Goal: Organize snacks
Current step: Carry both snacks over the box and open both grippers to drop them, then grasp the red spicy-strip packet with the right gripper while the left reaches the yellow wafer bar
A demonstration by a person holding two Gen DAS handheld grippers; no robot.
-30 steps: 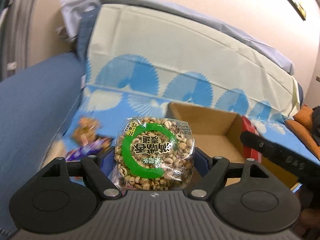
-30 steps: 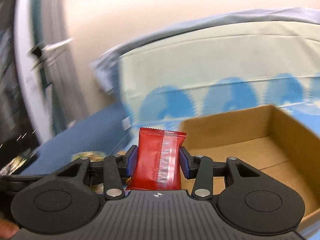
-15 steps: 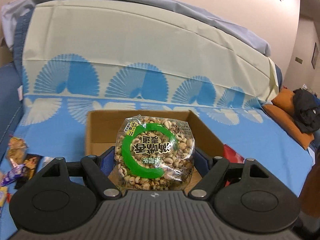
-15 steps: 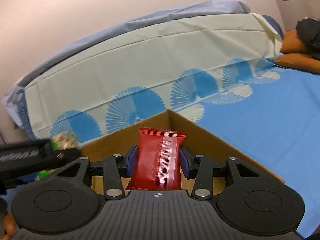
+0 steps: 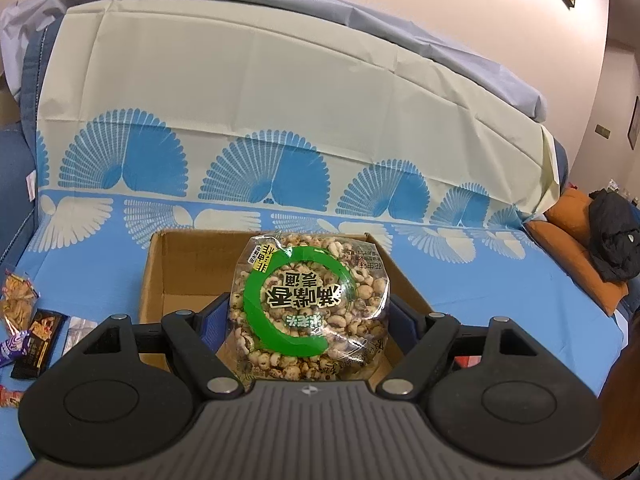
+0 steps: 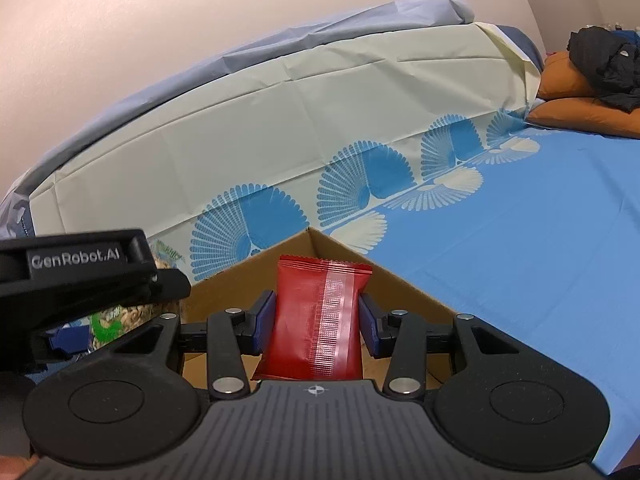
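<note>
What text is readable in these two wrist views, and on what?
"GenRobot.AI": on the side of the left tongs, seen from the right wrist view.
Puffed-grain bag held in the left tongs: large Chinese characters inside a green ring, upside down; not reliably readable.
Red packet in the right tongs: no legible print.

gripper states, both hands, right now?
Left gripper: shut on the clear bag of puffed grain snacks with a green ring label.
Right gripper: shut on the red foil snack packet.

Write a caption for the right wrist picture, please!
Right gripper holds a red snack packet over the cardboard box.
</note>
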